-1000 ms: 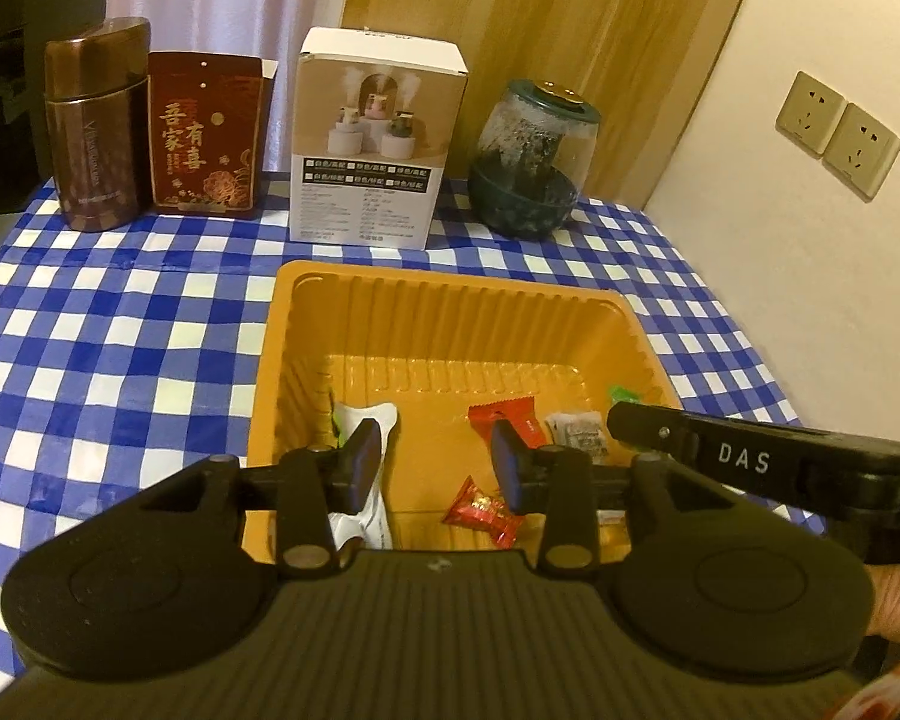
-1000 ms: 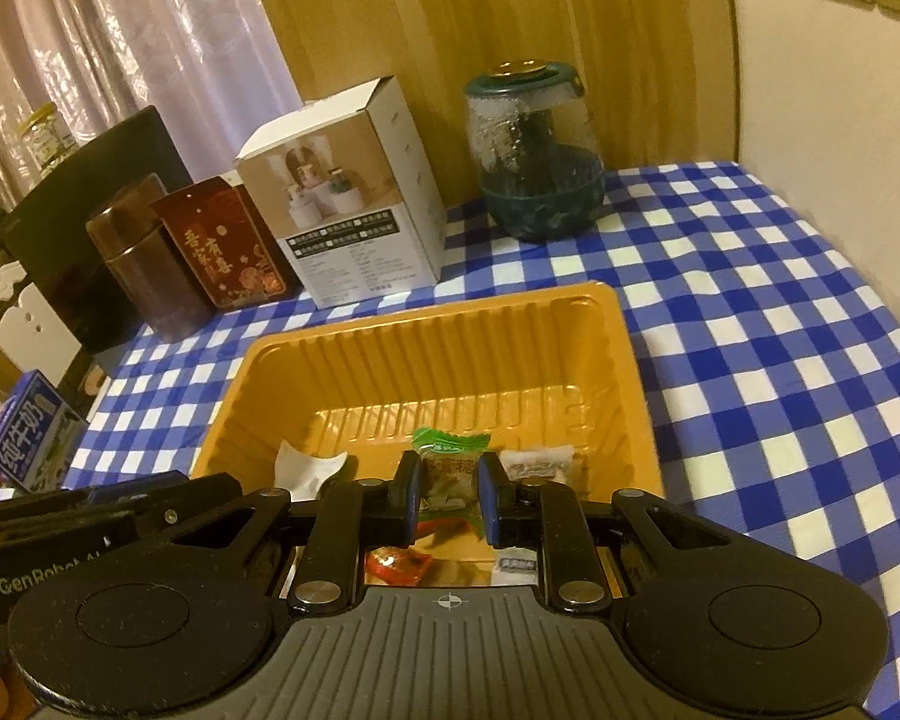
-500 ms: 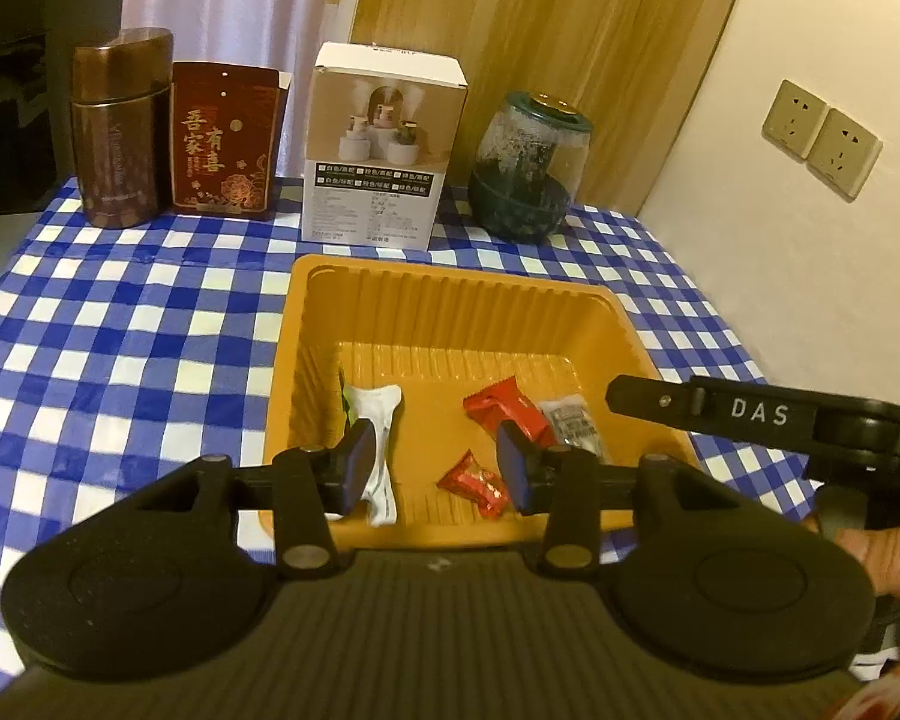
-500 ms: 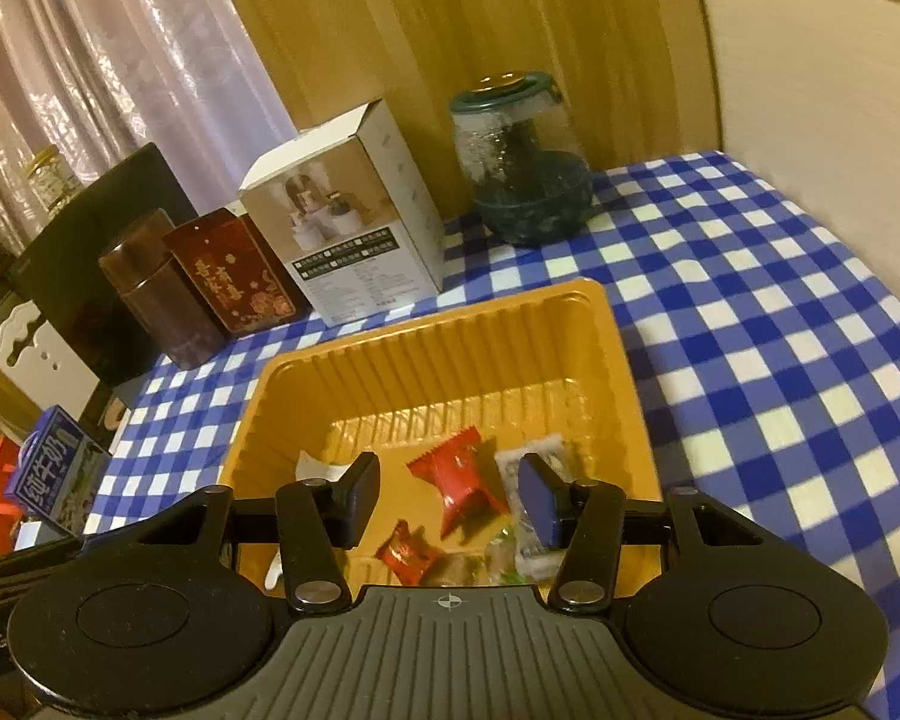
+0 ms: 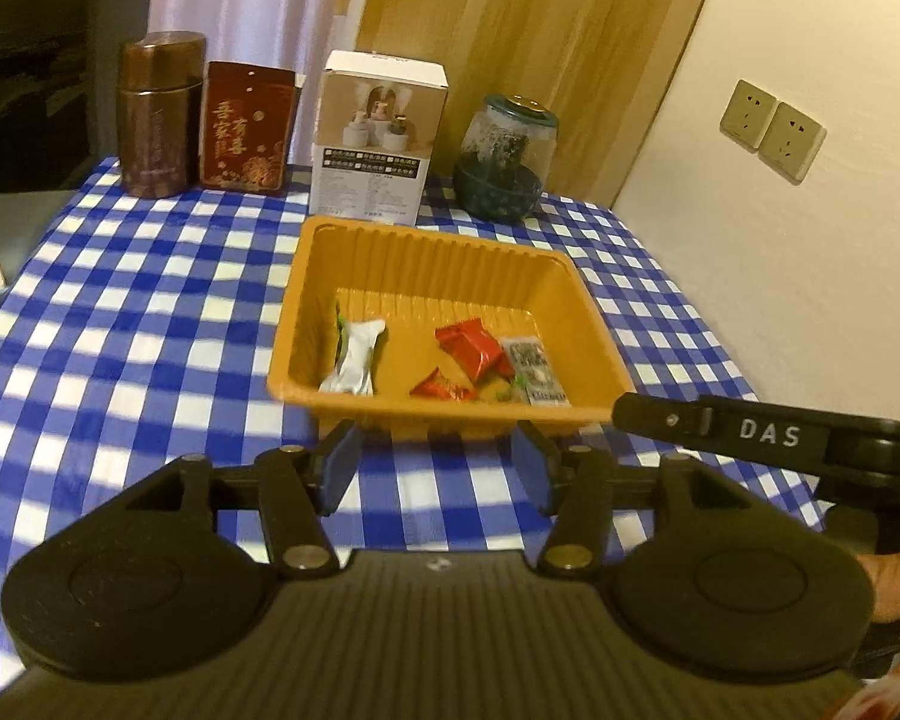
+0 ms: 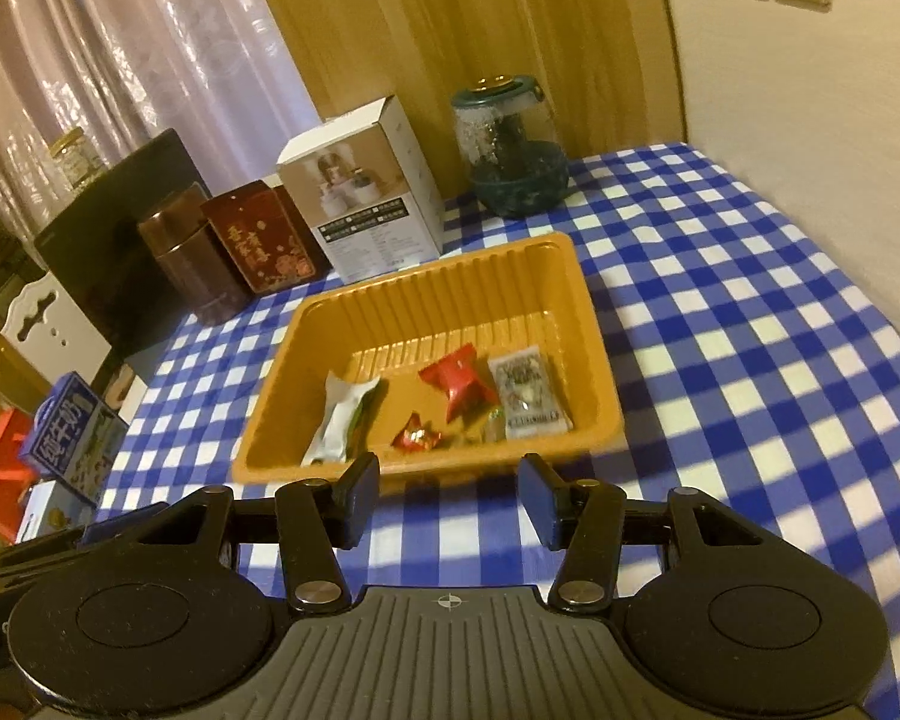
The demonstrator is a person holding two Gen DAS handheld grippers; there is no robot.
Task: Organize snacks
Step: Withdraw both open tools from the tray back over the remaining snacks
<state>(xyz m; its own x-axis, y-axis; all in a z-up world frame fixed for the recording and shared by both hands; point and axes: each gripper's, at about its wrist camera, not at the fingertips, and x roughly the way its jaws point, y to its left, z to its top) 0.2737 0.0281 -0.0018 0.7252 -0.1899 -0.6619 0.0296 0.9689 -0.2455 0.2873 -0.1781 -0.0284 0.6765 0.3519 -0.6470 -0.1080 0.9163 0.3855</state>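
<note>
Orange plastic tray [image 5: 432, 258] sits mid-table as the collecting spot; the snacks [image 5: 471, 345] all lie inside it, near its front wall. Left gripper [image 5: 435, 468] hangs just in front of the tray, jaws opening, nothing between them. Right gripper [image 6: 447, 495] beside it, fingers apart and empty, likely done dropping.
</note>
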